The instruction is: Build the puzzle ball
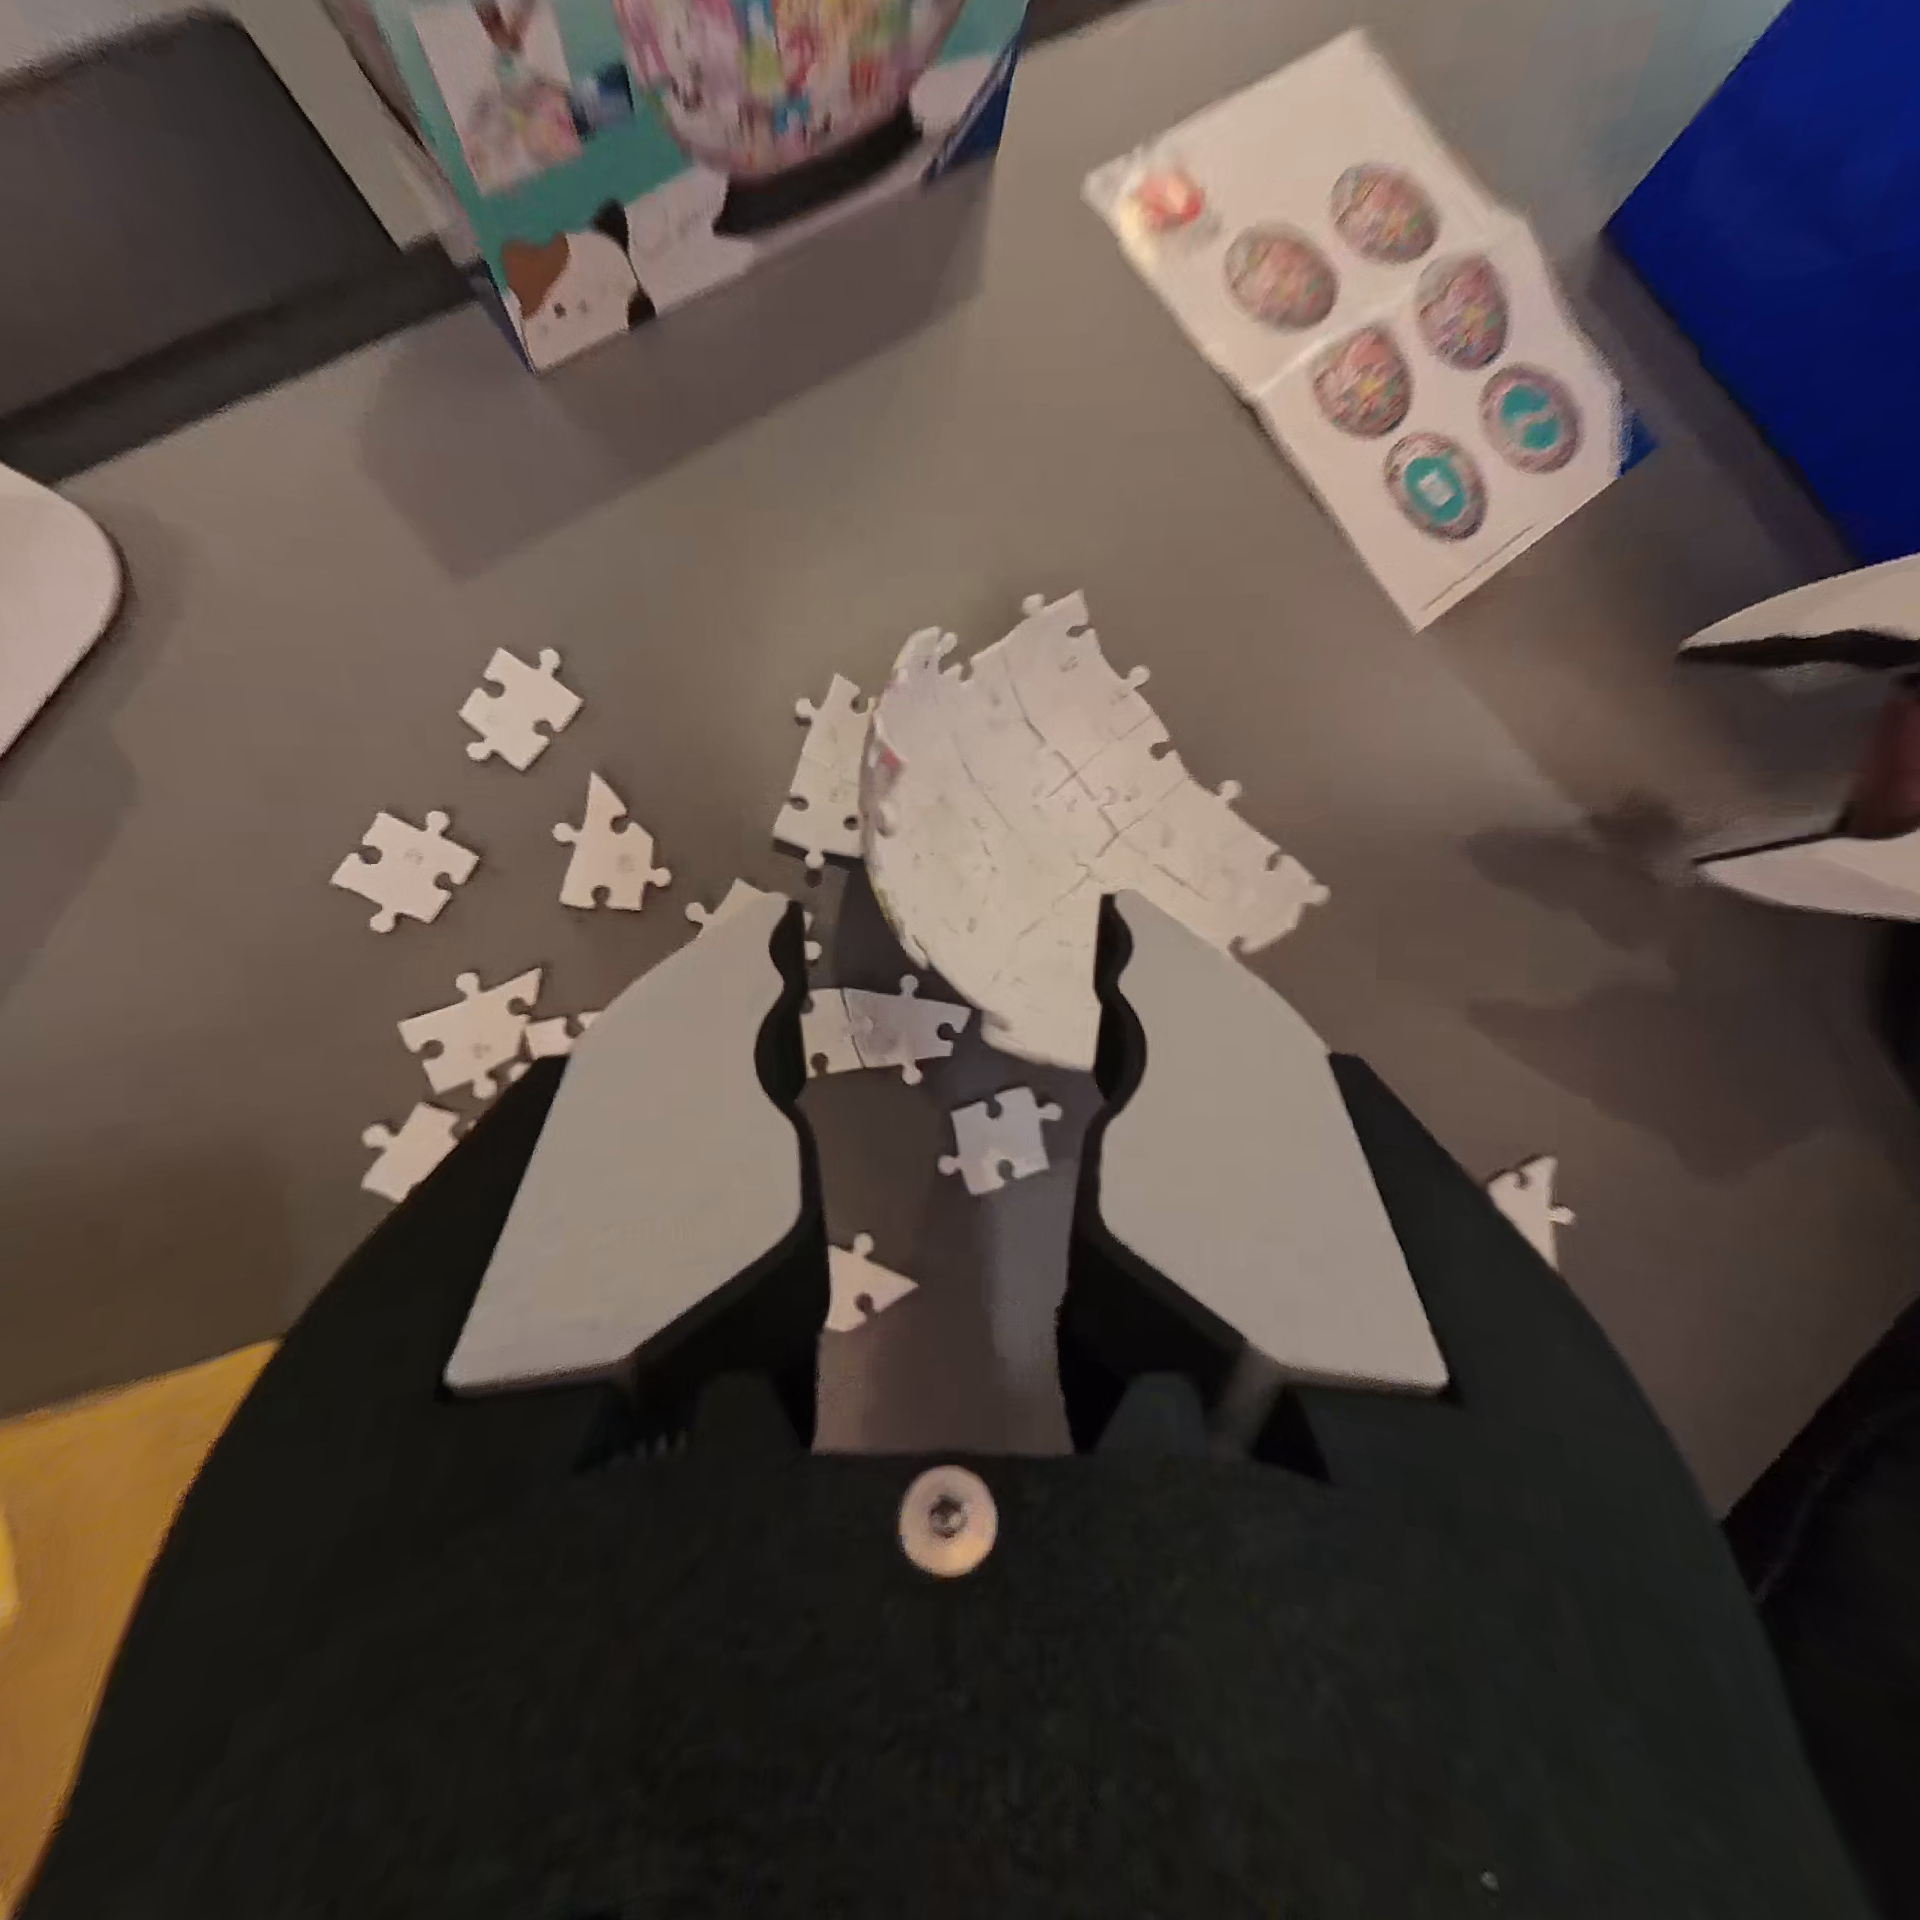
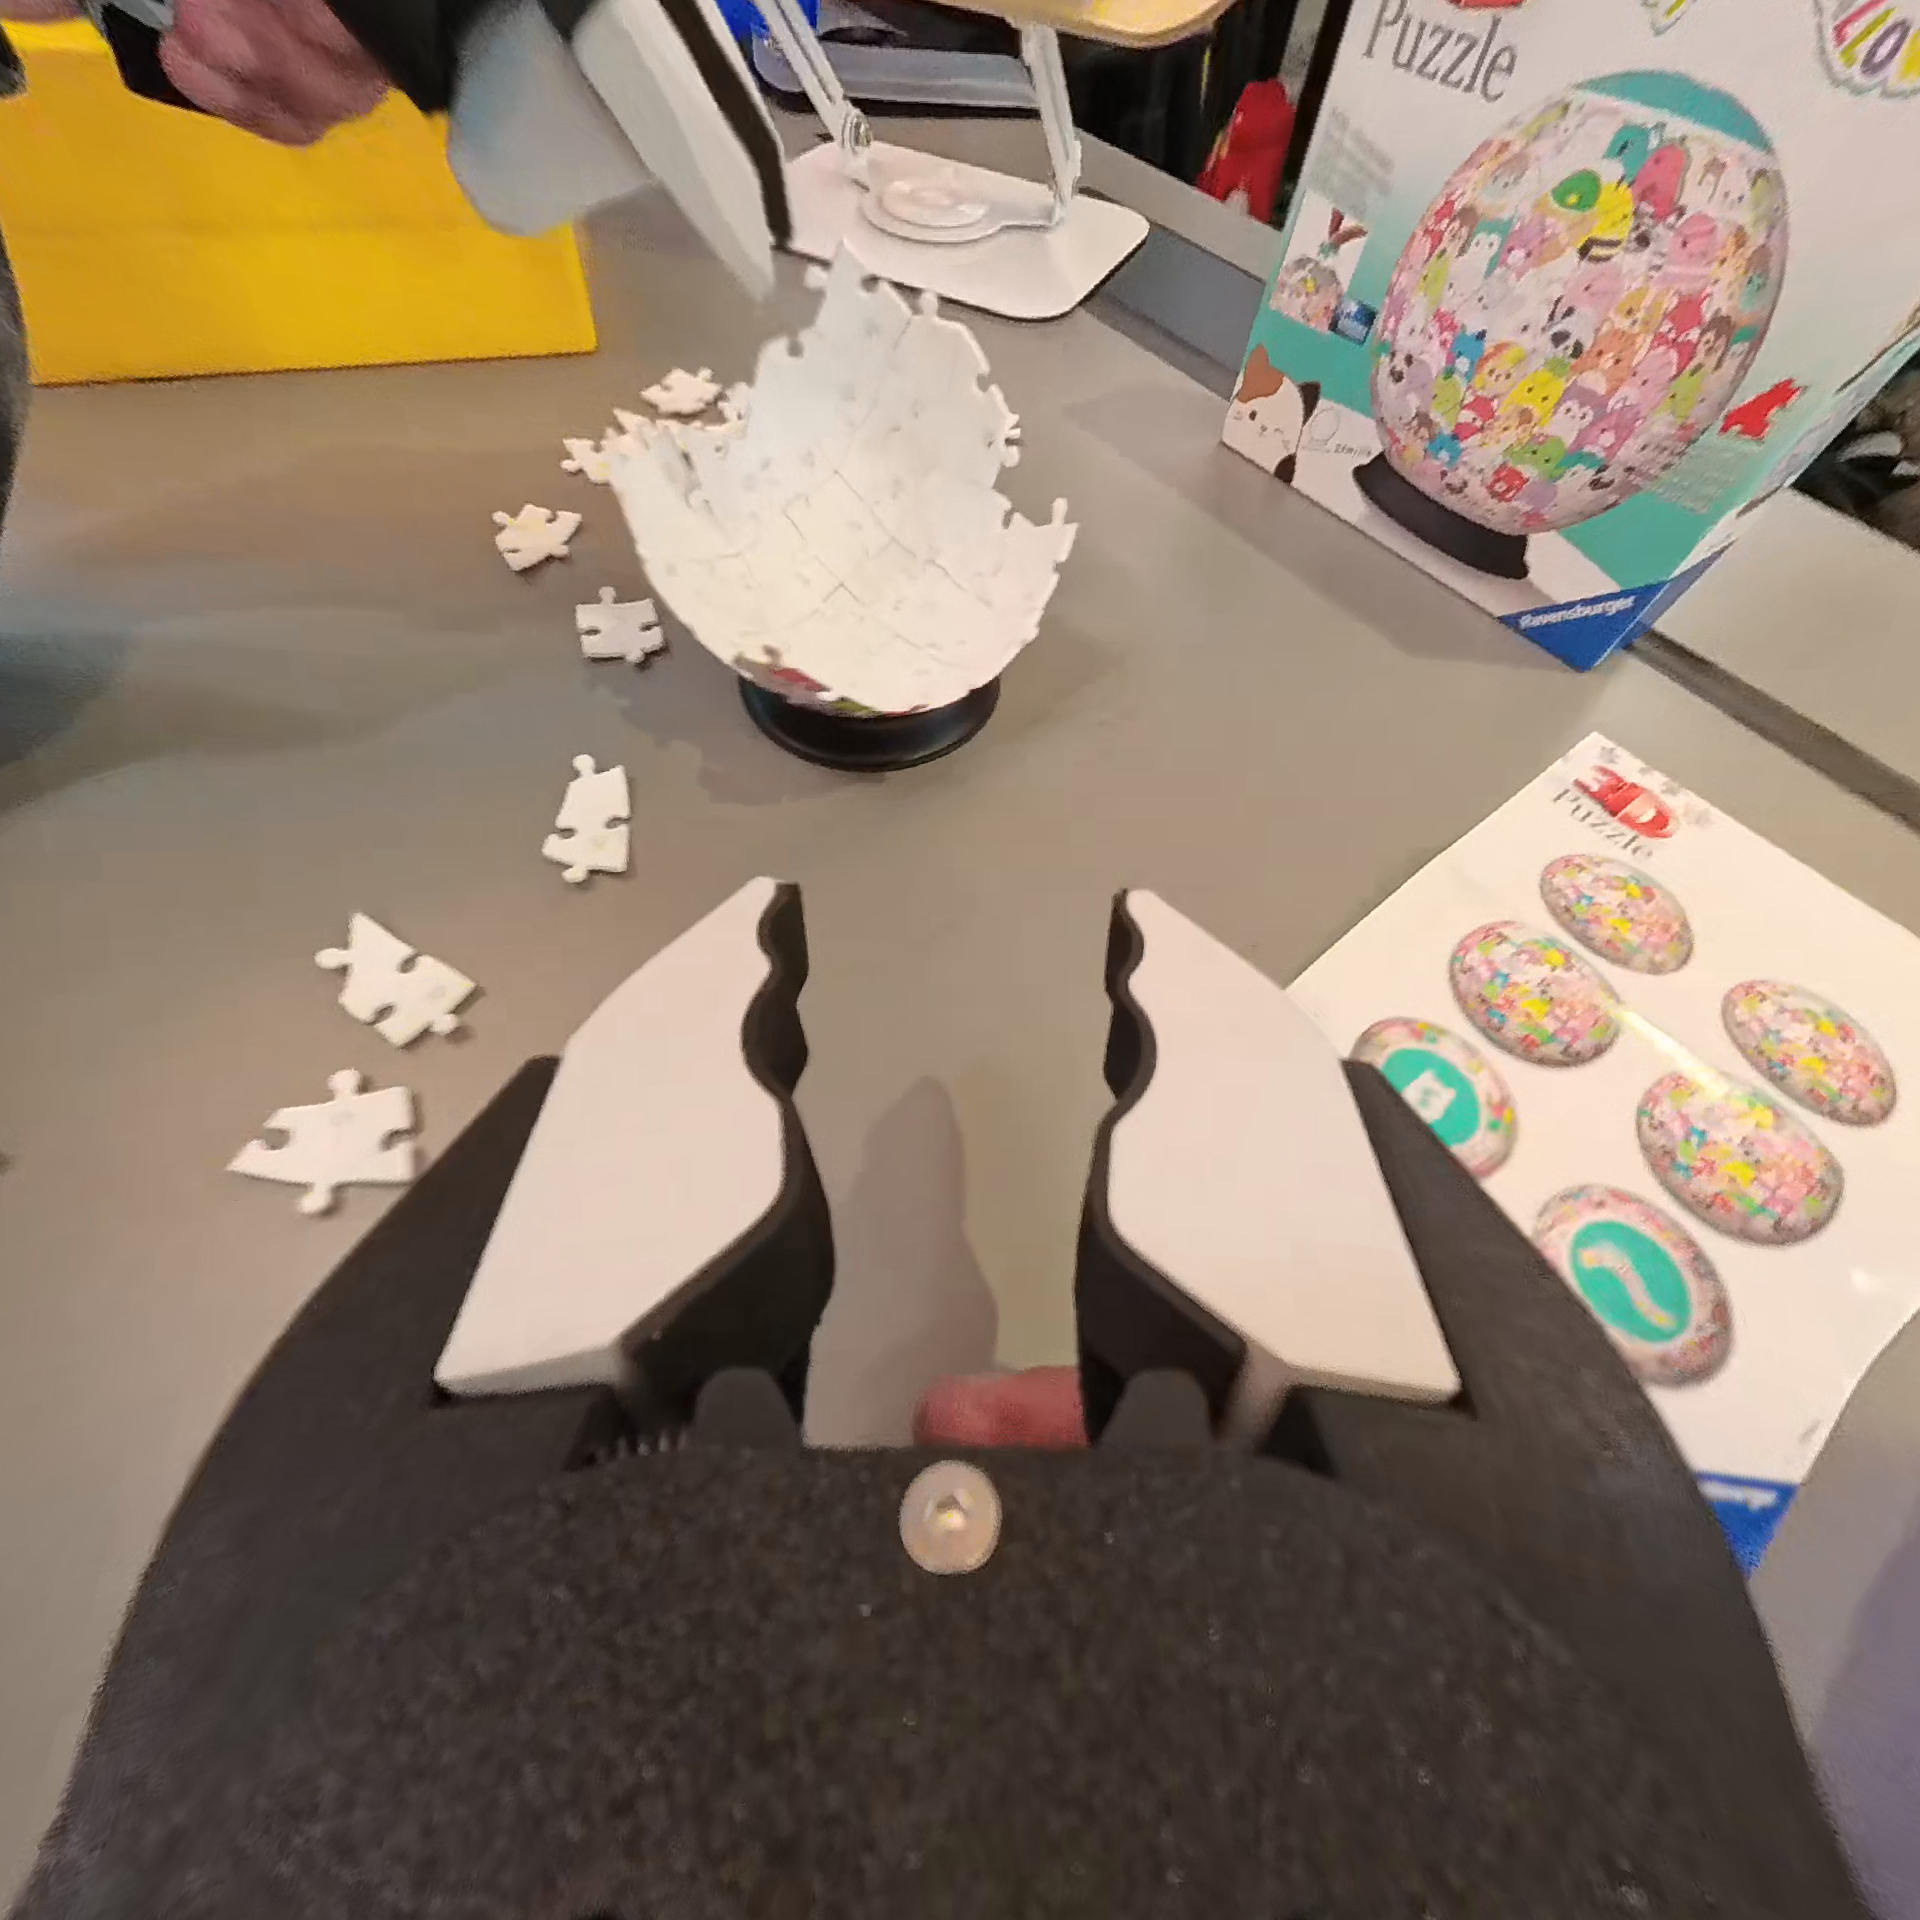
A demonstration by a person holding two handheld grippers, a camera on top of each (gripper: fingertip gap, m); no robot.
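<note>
A half-built white puzzle ball shell [image 2: 842, 520] sits tilted on a black ring stand [image 2: 873, 727] in the middle of the grey table [image 2: 1195, 727]. It also shows in the left wrist view [image 1: 1039, 810]. My left gripper [image 1: 951, 925] is open and empty. It hovers just above the shell's upper rim, and it shows in the right wrist view [image 2: 675, 135] at the top, held by a hand. My right gripper [image 2: 954, 904] is open and empty, over bare table in front of the stand. Several loose white pieces [image 2: 400, 987] lie to the left of the shell, and they show in the left wrist view [image 1: 405, 868].
The puzzle box [image 2: 1558, 312] stands at the back right. An instruction sheet [image 2: 1610, 1091] lies to the right of my right gripper. A yellow box [image 2: 260, 239] and a white stand base [image 2: 987, 239] are at the back left. My right gripper's tips [image 1: 1818, 769] show at the left wrist view's right edge.
</note>
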